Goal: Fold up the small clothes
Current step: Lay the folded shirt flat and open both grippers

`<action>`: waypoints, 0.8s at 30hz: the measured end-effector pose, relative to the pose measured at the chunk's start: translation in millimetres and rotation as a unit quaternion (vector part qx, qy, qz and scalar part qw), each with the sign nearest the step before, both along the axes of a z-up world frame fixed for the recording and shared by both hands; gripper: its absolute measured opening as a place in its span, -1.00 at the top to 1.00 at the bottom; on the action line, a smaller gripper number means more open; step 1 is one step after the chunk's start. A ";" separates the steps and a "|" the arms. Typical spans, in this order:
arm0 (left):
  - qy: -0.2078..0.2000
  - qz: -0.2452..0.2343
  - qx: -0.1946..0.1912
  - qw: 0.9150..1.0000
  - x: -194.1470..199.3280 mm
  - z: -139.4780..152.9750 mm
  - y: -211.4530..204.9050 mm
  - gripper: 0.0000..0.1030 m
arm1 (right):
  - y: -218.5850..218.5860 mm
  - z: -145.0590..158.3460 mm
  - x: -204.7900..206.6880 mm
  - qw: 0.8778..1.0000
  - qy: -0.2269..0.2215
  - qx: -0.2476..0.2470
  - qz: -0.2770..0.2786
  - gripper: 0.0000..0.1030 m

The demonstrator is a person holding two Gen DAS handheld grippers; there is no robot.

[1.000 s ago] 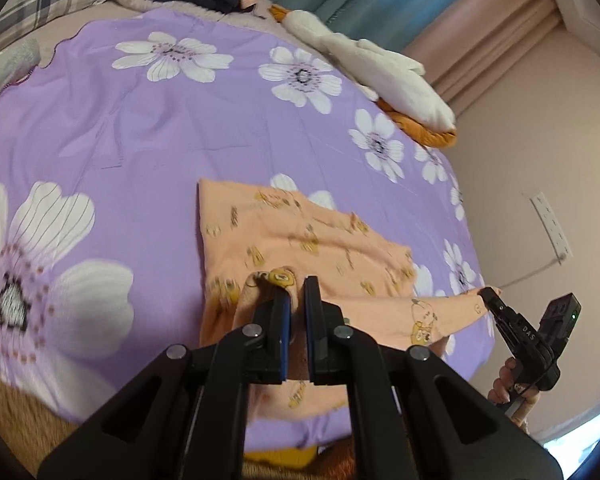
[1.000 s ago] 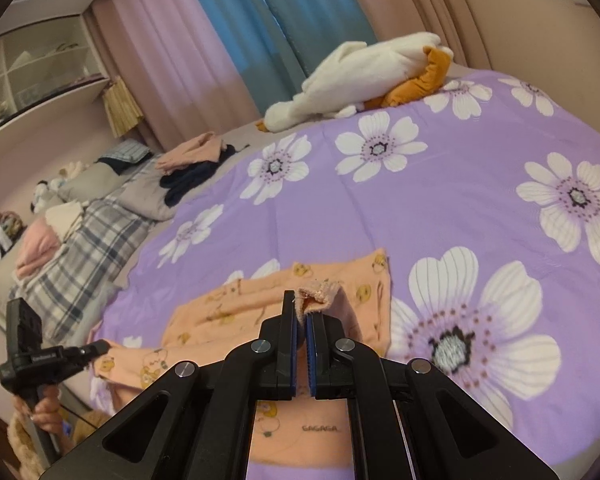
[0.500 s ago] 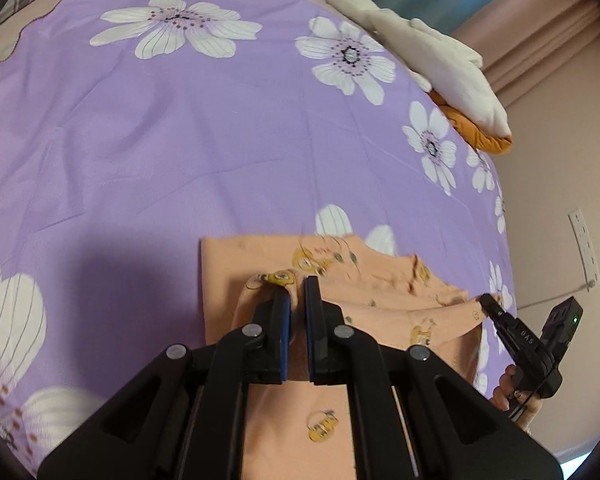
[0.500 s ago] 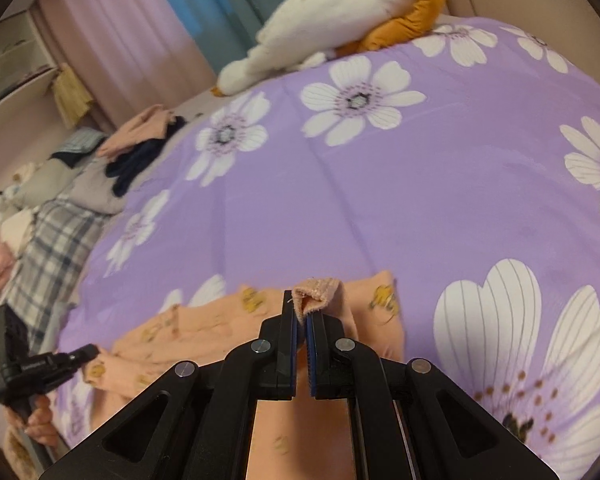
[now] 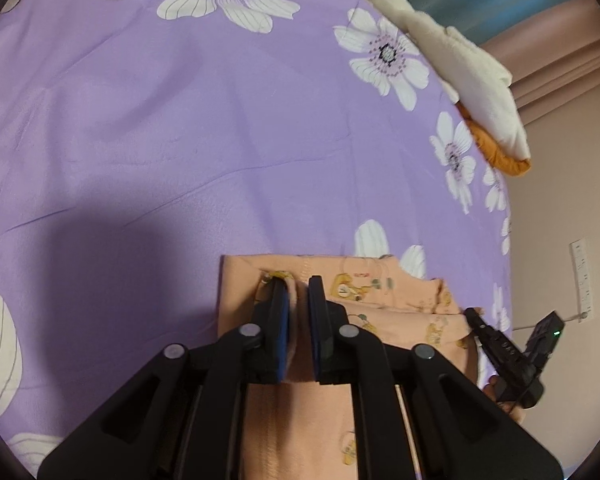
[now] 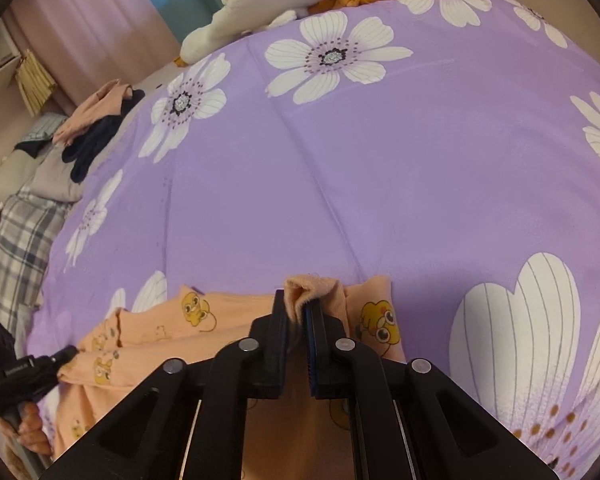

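Observation:
A peach garment with yellow cartoon prints lies folded over itself on the purple flowered bedsheet. My left gripper sits low over its far left corner. Its jaws are opening, and a fold of the cloth still lies between them against the left pad. My right gripper is shut on the garment's other far corner, and a tuft of cloth sticks up above its pads. Each gripper shows in the other's view: the right one at the cloth's right end, the left one at its left end.
A white and orange plush toy lies at the far edge of the bed. A pile of pink and dark clothes and a plaid blanket sit off to the left. A wall socket is on the right.
Both grippers came forward and down, carrying the garment's edge across to lie over its far part. The left jaws have parted a little; the right jaws stay closed.

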State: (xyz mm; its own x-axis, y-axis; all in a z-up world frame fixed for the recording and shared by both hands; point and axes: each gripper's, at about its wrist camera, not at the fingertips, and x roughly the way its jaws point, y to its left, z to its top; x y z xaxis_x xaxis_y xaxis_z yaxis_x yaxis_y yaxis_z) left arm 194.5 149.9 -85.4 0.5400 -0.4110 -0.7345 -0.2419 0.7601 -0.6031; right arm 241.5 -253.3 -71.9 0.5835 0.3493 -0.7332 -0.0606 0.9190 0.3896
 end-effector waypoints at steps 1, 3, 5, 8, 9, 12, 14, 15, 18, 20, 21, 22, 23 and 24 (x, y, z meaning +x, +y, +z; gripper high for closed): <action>-0.003 0.001 -0.006 1.000 -2.0 3.6 1.2 0.79 | -0.5 2.0 -1.8 1.000 -0.002 -0.001 0.000 0.89; -0.013 0.001 -0.009 1.000 -9.1 17.1 3.1 0.79 | -1.9 6.9 -4.8 1.000 -0.003 -0.004 -0.002 0.89; -0.035 0.010 0.002 0.999 -20.3 36.3 5.6 0.75 | -3.0 15.1 -11.3 1.000 -0.013 -0.008 -0.004 0.82; -0.067 0.018 0.013 0.998 -38.5 63.4 7.3 0.48 | -5.1 29.9 -21.9 0.999 -0.037 -0.012 -0.011 0.17; -0.076 0.017 0.017 0.997 -44.0 70.3 6.4 0.36 | -5.4 35.0 -26.4 0.999 -0.047 -0.015 -0.014 0.07; -0.097 -0.014 0.036 0.995 -59.0 85.4 -7.7 0.38 | -2.9 48.3 -39.8 0.997 -0.069 -0.024 -0.008 0.07; -0.093 -0.037 0.052 0.994 -67.0 85.8 -24.6 0.39 | 3.1 52.2 -48.1 0.997 -0.072 -0.028 0.005 0.07; -0.088 -0.046 0.058 0.993 -69.0 83.4 -31.6 0.46 | 7.6 52.7 -51.7 0.997 -0.072 -0.032 0.014 0.07; -0.060 -0.083 0.064 0.993 -71.9 66.5 -53.7 0.61 | 25.3 48.1 -62.4 0.996 -0.062 -0.043 0.044 0.07; -0.047 -0.095 0.059 0.993 -71.7 54.0 -63.0 0.66 | 32.2 41.8 -66.0 0.997 -0.049 -0.039 0.054 0.12; -0.038 -0.099 0.066 0.992 -70.8 46.9 -68.2 0.67 | 36.7 38.0 -66.5 0.996 -0.043 -0.037 0.062 0.23; -0.032 -0.099 0.075 0.992 -69.4 42.4 -71.5 0.67 | 43.2 32.5 -64.9 0.996 -0.035 -0.042 0.073 0.33; -0.028 -0.101 0.082 0.991 -66.4 37.2 -74.3 0.67 | 47.7 28.2 -64.9 0.995 -0.028 -0.048 0.078 0.35; -0.024 -0.105 0.085 0.991 -61.8 31.0 -76.4 0.67 | 53.5 21.8 -61.6 0.995 -0.018 -0.059 0.082 0.37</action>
State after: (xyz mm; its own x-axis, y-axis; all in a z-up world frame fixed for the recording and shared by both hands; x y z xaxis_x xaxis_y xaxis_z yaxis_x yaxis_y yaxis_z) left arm 132.7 73.5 -54.4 0.4916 -0.3909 -0.7782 -0.0416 0.8820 -0.4694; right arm 180.0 -199.8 -50.1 0.5528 0.3544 -0.7542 -0.2256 0.9349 0.2740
